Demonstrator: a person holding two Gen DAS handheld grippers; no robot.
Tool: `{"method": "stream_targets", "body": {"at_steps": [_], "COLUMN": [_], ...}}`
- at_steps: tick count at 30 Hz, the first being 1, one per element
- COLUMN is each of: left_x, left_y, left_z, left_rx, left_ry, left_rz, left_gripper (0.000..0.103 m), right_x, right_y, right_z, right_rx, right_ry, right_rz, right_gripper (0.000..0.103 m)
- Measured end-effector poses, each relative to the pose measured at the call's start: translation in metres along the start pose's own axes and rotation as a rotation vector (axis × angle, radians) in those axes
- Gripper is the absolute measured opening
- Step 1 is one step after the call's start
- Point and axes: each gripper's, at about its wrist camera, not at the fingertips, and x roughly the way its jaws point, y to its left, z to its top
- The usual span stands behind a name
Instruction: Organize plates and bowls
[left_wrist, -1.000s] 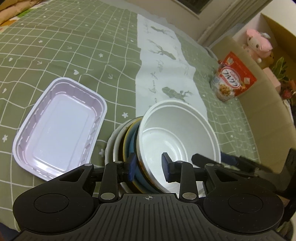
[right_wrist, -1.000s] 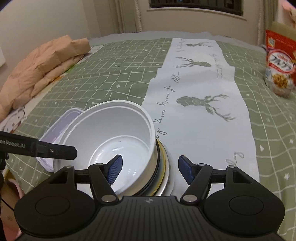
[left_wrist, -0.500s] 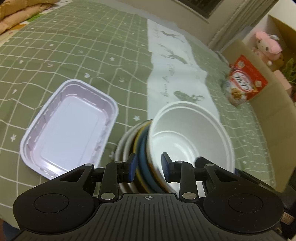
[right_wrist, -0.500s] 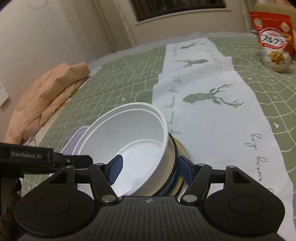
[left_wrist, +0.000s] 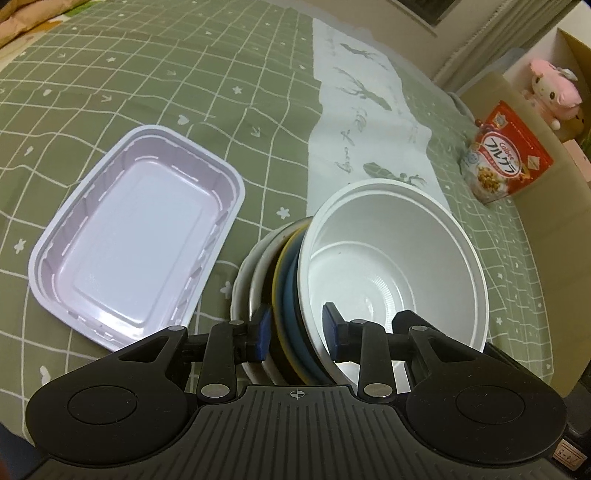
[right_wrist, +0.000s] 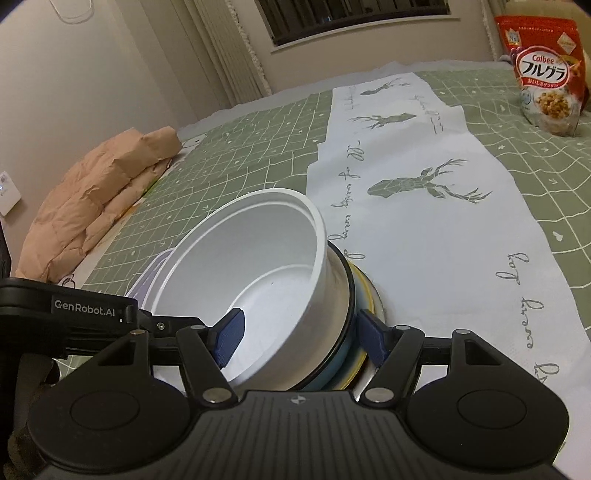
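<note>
My left tool (left_wrist: 297, 328) sits where it did a second ago, its pads pinching the near rims of the whole tilted stack (left_wrist: 280, 295): one blue pad outside the white plates, the other inside the white bowl (left_wrist: 391, 273). The stack looks a touch more upright and closer than a second back, and the view has swung so the purple tray (left_wrist: 136, 232) sits further left. My right tool (right_wrist: 299, 336) has dipped and rolled since then; the window and wall now fill more of its view. Its jaws are part spread, straddling the far side of the same stack, left pad inside the bowl (right_wrist: 258, 266), right pad against the outer plate edges; whether both pads press, I cannot tell. So the stack hangs tipped on edge between both tools, bowl mouth toward the left camera, over the green checked bedcover (left_wrist: 147, 74). Beyond it runs the white deer-print runner (right_wrist: 424, 206), further off the red cereal bag (right_wrist: 543, 70), and a peach quilt (right_wrist: 103, 192) lies by the wall.
</note>
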Motion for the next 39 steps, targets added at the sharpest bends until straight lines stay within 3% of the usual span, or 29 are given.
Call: {"method": "stream_targets", "body": {"at_steps": [17,26,32,39], "left_x": [-0.003,-0.018,-0.014,-0.021], "left_y": [0.007,0.01,0.003,0.008], "left_z": [0.001,0.002,0.0,0.002], "left_rx": [-0.028,-0.033,-0.018,-0.013], "left_ry": [0.001,-0.034,-0.006,-0.032], "left_rz": [-0.025,-0.044,-0.073,-0.089], "left_gripper": [0.035,0.03,0.03,0.029], "right_x": [0.001,0.0,-0.001,-0.013], "right_y": [0.004,0.005,0.006,0.007], "right_z": [0.003,0.002,0.003,0.011], "right_rx": [-0.003,-0.001,0.006,-0.025], "right_ry": [0.006,0.009,0.014,-0.043], "right_rz": [0.002,-0.004,-0.007,-0.08], "right_gripper": [0.068,0.068,0.068,0.068]}}
